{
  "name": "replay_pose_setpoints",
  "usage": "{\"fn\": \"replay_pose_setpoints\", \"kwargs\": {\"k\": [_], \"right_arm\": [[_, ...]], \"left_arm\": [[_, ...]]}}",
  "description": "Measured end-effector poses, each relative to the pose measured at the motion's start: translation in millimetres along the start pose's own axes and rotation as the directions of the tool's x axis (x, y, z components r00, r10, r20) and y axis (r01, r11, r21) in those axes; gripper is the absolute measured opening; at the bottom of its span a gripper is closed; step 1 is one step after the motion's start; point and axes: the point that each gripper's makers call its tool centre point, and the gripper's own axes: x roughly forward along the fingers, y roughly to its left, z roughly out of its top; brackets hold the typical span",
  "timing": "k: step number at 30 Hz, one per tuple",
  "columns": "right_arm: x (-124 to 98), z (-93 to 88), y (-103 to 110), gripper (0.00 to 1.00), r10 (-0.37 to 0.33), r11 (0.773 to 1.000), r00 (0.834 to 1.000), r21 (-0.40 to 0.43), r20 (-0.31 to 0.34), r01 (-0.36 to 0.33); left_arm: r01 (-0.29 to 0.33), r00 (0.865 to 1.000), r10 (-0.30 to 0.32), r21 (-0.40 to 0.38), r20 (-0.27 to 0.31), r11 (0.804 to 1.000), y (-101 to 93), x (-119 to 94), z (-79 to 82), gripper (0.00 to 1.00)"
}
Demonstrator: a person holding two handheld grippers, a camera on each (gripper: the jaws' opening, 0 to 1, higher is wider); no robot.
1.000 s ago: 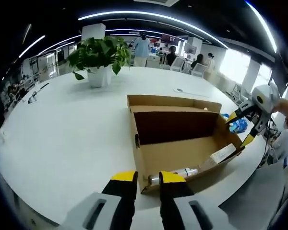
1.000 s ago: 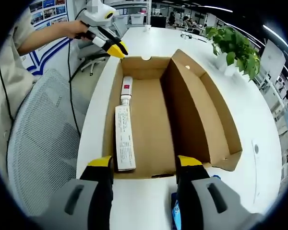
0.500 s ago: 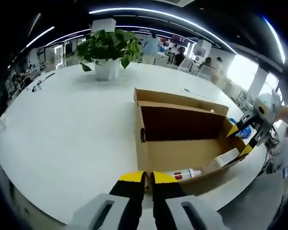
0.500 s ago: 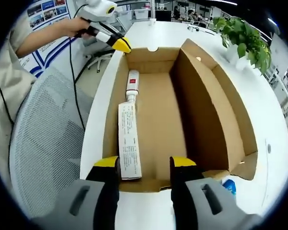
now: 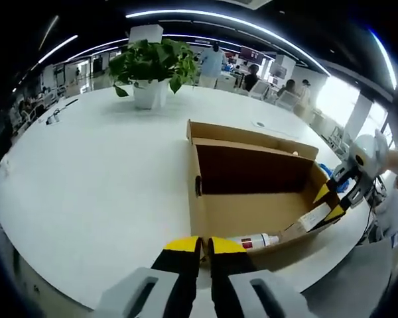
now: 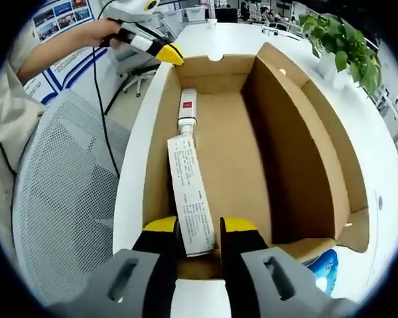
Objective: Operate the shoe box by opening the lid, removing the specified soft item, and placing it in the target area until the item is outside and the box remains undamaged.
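The cardboard shoe box [image 5: 252, 212] lies open on a white round table [image 5: 86, 172], its lid [image 5: 245, 138] standing up along the far side. Inside lie a white tube [image 5: 252, 240] with a red label and a long white printed carton [image 5: 312, 217]. My left gripper [image 5: 203, 246] is shut at the box's near corner wall. In the right gripper view the box [image 6: 232, 132] runs away from me, with the tube [image 6: 187, 109] and the carton [image 6: 191, 192] along its left wall. My right gripper [image 6: 199, 228] is shut on the carton's near end. The left gripper [image 6: 164, 53] pinches the far corner.
A potted plant [image 5: 152, 66] stands at the back of the table. A blue packet [image 6: 325, 273] lies on the table outside the box's near right corner. A grey mesh chair [image 6: 60, 185] and the person's arm [image 6: 53, 50] are beside the table edge. People sit far behind.
My right gripper has moved forward over the box's end wall and narrowed from wide open onto the carton's end. The left gripper has shut at the box corner.
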Motion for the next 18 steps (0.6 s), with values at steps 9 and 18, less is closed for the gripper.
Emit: {"fn": "replay_pose_setpoints", "kwargs": {"k": [9, 18], "right_arm": [[-3.0, 5.0, 3.4, 0.16, -0.01, 1.0, 1.0, -0.017, 0.007, 0.01], [-11.4, 16.0, 6.8, 0.15, -0.032, 0.998, 0.998, -0.047, 0.045, 0.034]], "left_arm": [[-0.006, 1.0, 0.006, 0.012, -0.011, 1.0, 0.5, 1.1, -0.7, 0.04], [-0.011, 1.0, 0.011, 0.024, -0.017, 1.0, 0.3, 2.1, -0.9, 0.05]]}}
